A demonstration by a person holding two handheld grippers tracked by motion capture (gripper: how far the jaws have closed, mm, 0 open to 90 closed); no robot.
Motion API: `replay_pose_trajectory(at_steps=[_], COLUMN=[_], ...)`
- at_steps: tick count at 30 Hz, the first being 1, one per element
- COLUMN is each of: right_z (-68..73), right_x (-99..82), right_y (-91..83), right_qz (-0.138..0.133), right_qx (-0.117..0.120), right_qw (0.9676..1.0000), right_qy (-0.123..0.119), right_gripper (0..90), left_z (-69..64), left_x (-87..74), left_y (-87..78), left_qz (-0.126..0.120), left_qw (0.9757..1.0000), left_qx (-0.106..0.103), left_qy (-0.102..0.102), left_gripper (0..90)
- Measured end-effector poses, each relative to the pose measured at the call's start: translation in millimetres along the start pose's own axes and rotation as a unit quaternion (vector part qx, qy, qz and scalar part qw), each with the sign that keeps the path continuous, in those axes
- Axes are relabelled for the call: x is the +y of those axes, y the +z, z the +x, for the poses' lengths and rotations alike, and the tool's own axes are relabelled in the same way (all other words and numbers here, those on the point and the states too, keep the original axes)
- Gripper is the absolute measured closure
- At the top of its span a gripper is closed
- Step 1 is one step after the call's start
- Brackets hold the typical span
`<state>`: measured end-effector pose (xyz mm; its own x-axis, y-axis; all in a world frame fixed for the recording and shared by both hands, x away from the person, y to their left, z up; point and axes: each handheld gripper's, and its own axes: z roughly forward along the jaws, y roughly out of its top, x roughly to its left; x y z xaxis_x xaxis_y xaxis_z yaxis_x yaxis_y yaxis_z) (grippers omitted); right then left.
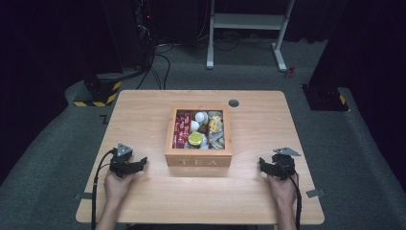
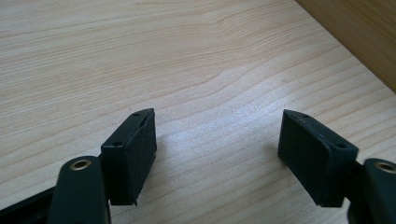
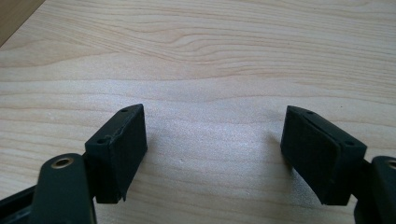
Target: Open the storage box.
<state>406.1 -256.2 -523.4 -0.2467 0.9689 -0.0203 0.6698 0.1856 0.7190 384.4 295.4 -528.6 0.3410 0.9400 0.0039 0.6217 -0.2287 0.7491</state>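
**Both idle, tea box untouched**

Left hand-held gripper rests on counter, jaws apart, empty. Tea box sits mid-counter w/ packets loose inside. Right hand-held gripper likewise agape. Risk: careless reach nudges box, spills contents.

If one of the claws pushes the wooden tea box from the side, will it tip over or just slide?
The tea box would probably slide: it looks low, wide and flat-bottomed on the smooth table. It seems stiff wood, so it should not bend. With no lid visible, the packets inside might shift or spill if it were lifted tilted.
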Motion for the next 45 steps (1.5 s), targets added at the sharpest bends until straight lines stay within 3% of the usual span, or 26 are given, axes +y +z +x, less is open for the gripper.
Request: replay_pose_trajectory(at_steps=[9, 21, 25, 30, 37, 45], right_z=[0.1, 3.4, 5.8, 8.3, 7.4, 11.3], right_x=[0.0, -2.6, -3.8, -3.7, -3.8, -4.9], right_y=[-0.1, -3.7, -5.5, -5.8, -10.6, -16.3], right_qz=[0.0, -0.007, -0.013, -0.016, -0.038, -0.059], right_qx=[0.0, -0.001, 0.007, 0.02, 0.026, 0.068], right_qw=[1.0, 1.0, 0.9998, 0.9995, 0.9988, 0.9957], right_qy=[0.002, 0.0, -0.01, -0.019, -0.014, -0.023], right_gripper=[22.8, 34.2, 45.1, 50.1, 54.6, 64.0], left_z=[-0.3, -1.7, -1.8, -1.8, -2.6, -2.7], left_x=[0.1, 0.4, 0.6, 0.6, 0.4, 0.4], left_y=[0.1, 0.6, 0.6, 0.6, 0.6, 0.4], left_qz=[0.0, -0.001, 0.001, 0.001, 0.001, 0.0], left_qw=[1.0, 1.0, 1.0, 1.0, 1.0, 1.0], left_qx=[-0.001, 0.004, 0.001, 0.001, -0.006, -0.007], left_qy=[0.001, -0.005, 0.0, 0.0, 0.004, 0.007], left_gripper=[27.4, 27.3, 26.1, 26.1, 26.1, 26.3])
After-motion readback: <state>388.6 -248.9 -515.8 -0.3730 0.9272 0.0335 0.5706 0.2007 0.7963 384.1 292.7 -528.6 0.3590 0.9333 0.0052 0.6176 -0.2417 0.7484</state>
